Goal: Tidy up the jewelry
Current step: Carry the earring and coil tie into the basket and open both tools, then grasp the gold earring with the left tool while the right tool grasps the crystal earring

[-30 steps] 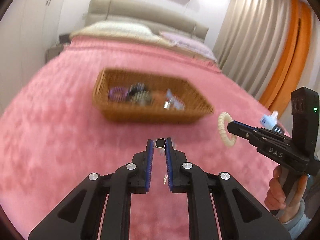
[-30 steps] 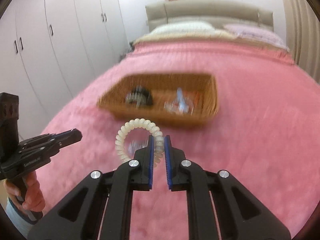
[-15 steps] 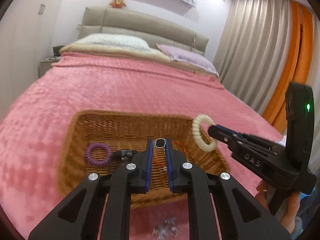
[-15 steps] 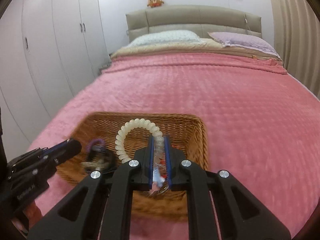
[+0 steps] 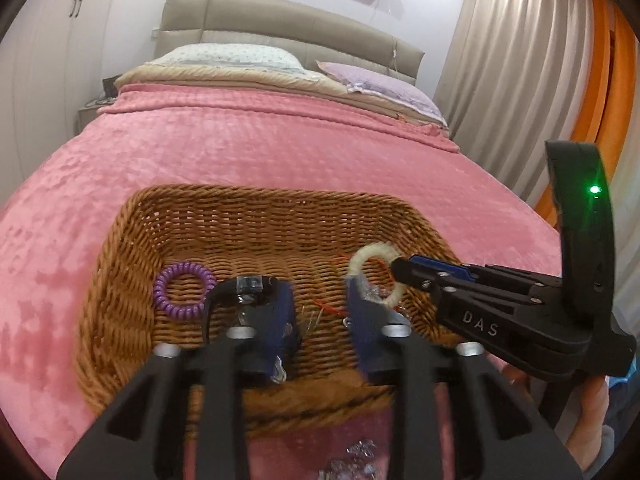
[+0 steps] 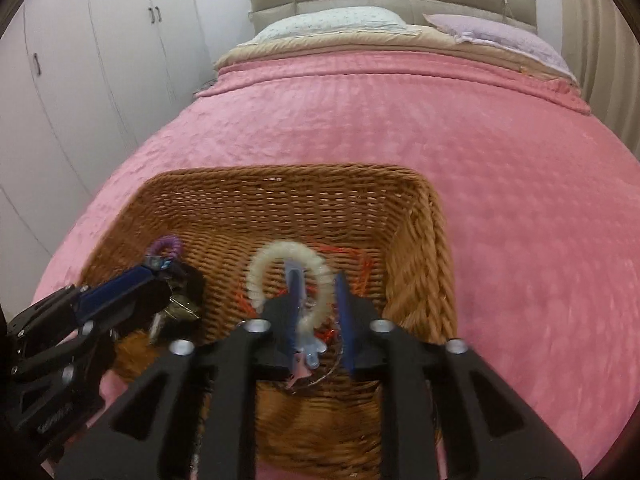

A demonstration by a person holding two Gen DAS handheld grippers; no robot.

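Nearest you, a few small glittery pieces [image 5: 356, 462] lie on the pink blanket [image 5: 240, 148] in front of the wicker basket [image 5: 256, 216], so there is sorting left to do.

Your left gripper [image 5: 318, 312] is over the basket's near side and its jaws have just been opening. They now stand partly apart, with nothing pressed between the pads. The little piece it carried is too blurred to place with any certainty; what looks like a fine chain lies on the weave below the gap.

Your right gripper [image 6: 316, 304] has just been opening too. The cream coil hair tie [image 6: 288, 268] sits between its fingers, leaning on the left one, while the right pad stands clear of it. I judge it released or nearly so, over the basket floor beside some red thread [image 6: 344, 250].

Further in, the purple coil tie [image 5: 184, 290] and a dark watch-like piece [image 5: 248, 292] lie in the basket, so much of the job looks done.
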